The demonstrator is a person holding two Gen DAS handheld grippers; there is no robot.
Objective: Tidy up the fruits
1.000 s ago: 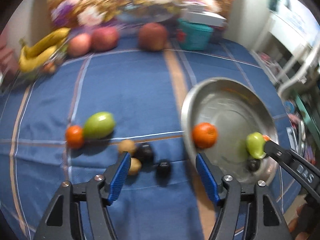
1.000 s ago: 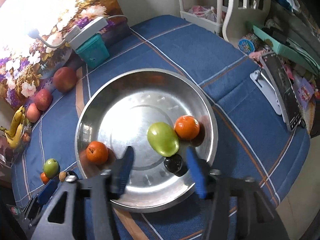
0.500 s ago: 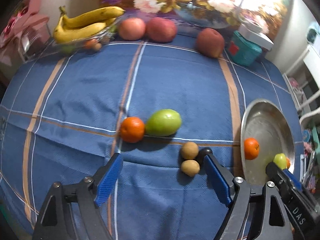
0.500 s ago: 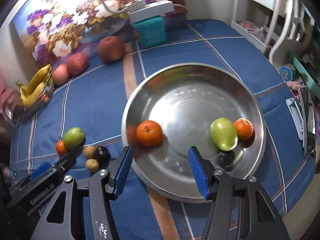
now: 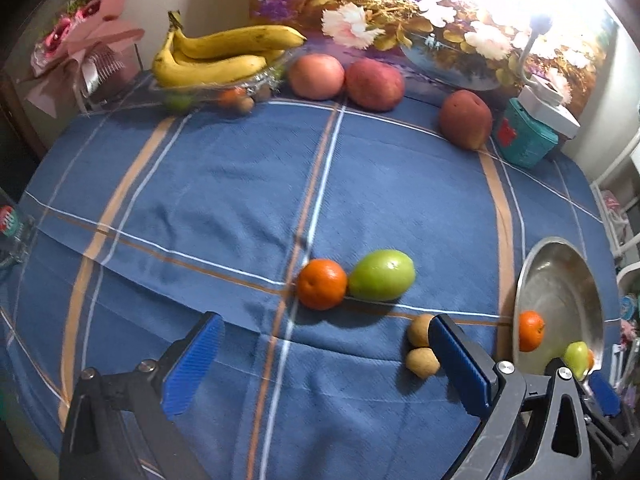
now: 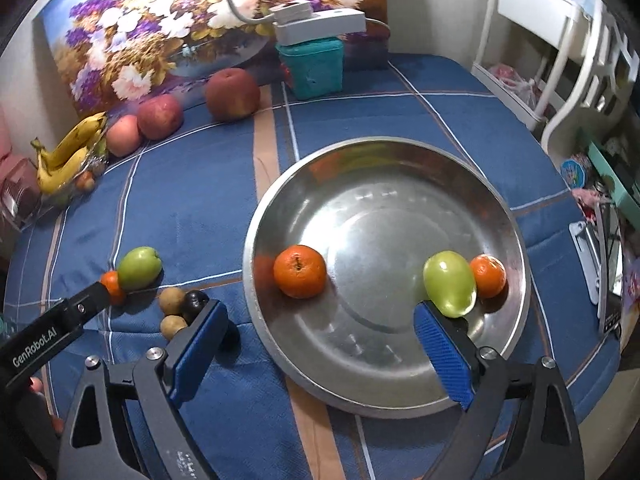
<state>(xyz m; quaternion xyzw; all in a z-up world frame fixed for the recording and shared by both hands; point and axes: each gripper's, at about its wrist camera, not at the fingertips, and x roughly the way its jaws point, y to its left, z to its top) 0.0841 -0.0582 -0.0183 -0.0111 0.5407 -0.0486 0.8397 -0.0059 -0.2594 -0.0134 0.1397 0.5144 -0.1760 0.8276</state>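
Both grippers gape wide and empty, left gripper lined up on the loose orange for the metal pan, I'd guess.

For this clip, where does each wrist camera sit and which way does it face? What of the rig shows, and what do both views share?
Left wrist: behind the open left tongs, facing the loose orange and green fruit on the tablecloth.
Right wrist: behind the open right tongs, facing the steel pan; the left tongs intrude at lower left.
Shared: pan, loose orange and green fruit, bananas, apples, teal box.
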